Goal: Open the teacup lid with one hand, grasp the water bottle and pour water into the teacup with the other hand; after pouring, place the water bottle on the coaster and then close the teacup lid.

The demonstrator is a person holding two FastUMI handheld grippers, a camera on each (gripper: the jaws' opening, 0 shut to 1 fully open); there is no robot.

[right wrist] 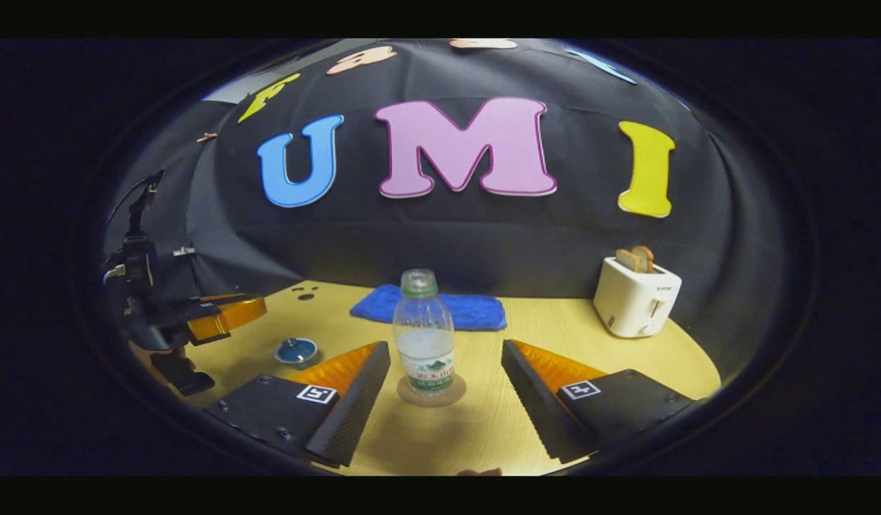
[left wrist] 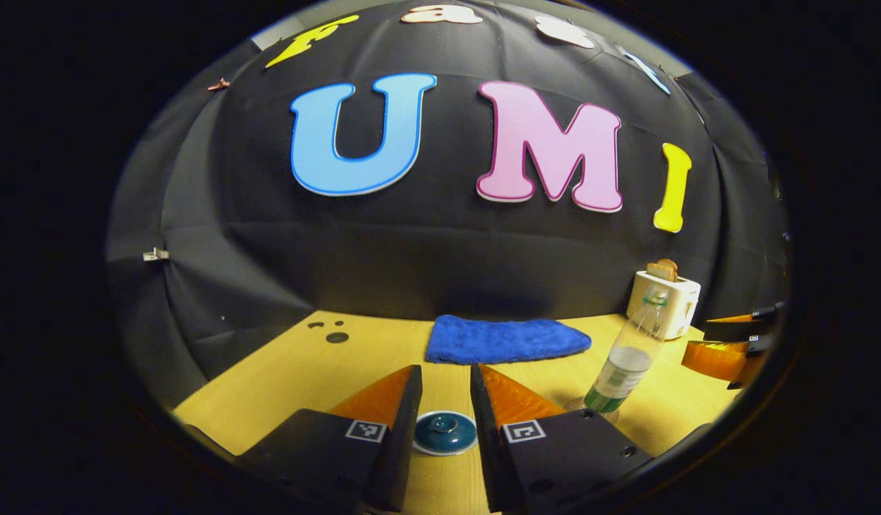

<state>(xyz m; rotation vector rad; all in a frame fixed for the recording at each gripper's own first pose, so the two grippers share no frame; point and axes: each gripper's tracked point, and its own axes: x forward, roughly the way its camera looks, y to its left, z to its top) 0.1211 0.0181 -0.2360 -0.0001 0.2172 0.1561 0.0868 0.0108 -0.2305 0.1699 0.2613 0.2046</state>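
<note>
My left gripper and right gripper are wide open, holding nothing, so I could bump over the tall water bottle or miss the small teacup lid.

Blue cloth, folded flat, lying at the back of the wooden table, close to the black cloth wall. White toaster, two slices of toast standing in its slots, set at the table's far right, well apart from the cloth. Small dark round marks near the far left table edge.
</note>
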